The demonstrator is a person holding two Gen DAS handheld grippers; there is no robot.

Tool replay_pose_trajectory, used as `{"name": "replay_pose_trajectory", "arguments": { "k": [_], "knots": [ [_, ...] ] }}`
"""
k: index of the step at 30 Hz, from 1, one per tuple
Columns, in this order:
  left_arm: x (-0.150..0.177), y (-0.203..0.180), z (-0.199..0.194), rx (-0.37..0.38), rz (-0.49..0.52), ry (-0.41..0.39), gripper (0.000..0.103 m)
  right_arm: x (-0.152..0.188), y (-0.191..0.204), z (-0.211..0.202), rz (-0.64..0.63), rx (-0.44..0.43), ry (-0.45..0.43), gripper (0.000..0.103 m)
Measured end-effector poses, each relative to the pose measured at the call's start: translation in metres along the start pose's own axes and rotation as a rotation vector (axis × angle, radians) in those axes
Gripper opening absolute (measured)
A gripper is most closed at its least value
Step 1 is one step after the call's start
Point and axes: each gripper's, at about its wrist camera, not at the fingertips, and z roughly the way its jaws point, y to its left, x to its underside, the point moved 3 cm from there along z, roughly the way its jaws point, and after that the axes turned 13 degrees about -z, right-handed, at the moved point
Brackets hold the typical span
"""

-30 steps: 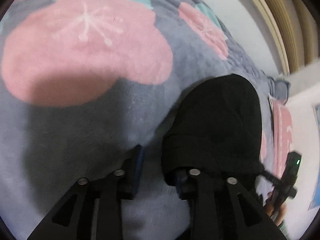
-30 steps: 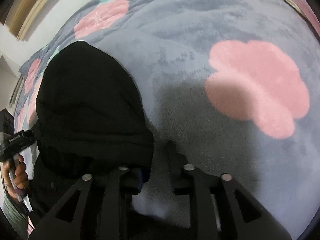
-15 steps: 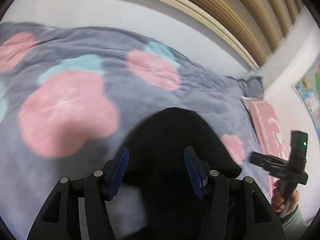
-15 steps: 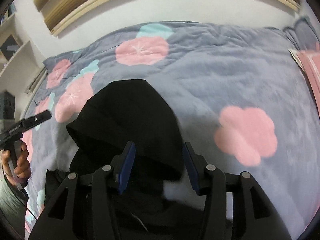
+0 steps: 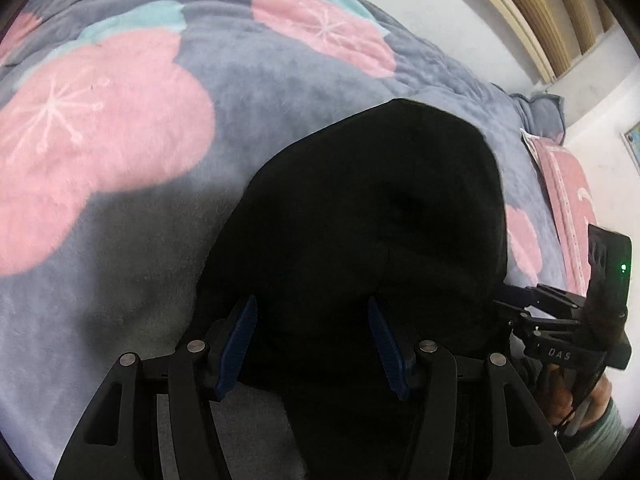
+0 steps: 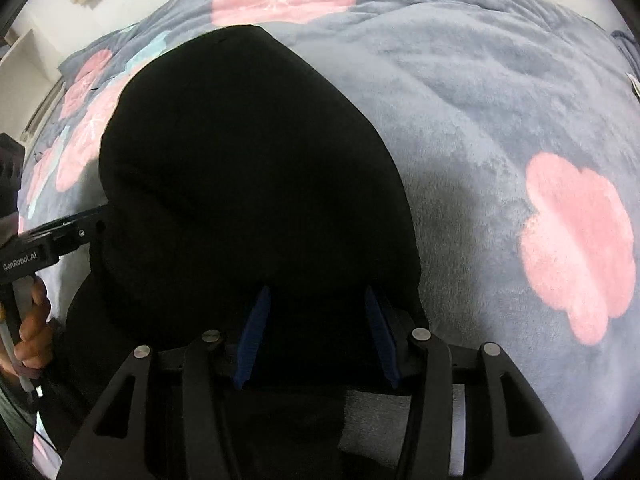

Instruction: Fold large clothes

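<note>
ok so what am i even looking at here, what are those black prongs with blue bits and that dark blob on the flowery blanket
No robot here: a person holds a two-finger gripper in each hand, each carrying a wide-angle camera that looks along its fingers. One picture looks out from the left gripper, the other from the right gripper. The blue bits are the finger pads. The dark blob is a black hooded garment, lying on a grey blanket with pink flowers. Both grippers stand open over the garment and hold nothing. Each view also catches the other gripper at its edge, with the hand holding it.
</note>
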Motion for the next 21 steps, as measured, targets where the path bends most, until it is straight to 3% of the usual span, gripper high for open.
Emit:
{"name": "replay_pose_trajectory", "arguments": {
  "k": [8,10,12,16,21],
  "knots": [
    [-0.027,-0.019,-0.064,0.013,0.104,-0.099,0.06,-0.022,-0.013,-0.06,-0.076,-0.051,-0.061,0.053],
    [-0.042,-0.024,-0.074,0.048,0.12,-0.106,0.066,-0.036,-0.024,-0.069,-0.08,-0.072,-0.084,0.053],
    [-0.06,-0.029,-0.07,0.067,0.135,-0.079,0.079,-0.049,-0.037,-0.07,-0.082,-0.075,-0.098,0.054],
    [-0.089,-0.031,-0.035,0.098,0.141,0.071,0.08,-0.079,-0.058,-0.051,-0.082,-0.105,-0.069,0.055],
    [-0.109,-0.025,-0.006,0.185,0.119,0.124,0.08,-0.097,-0.062,-0.024,-0.089,-0.18,-0.05,0.055]
  ]
}}
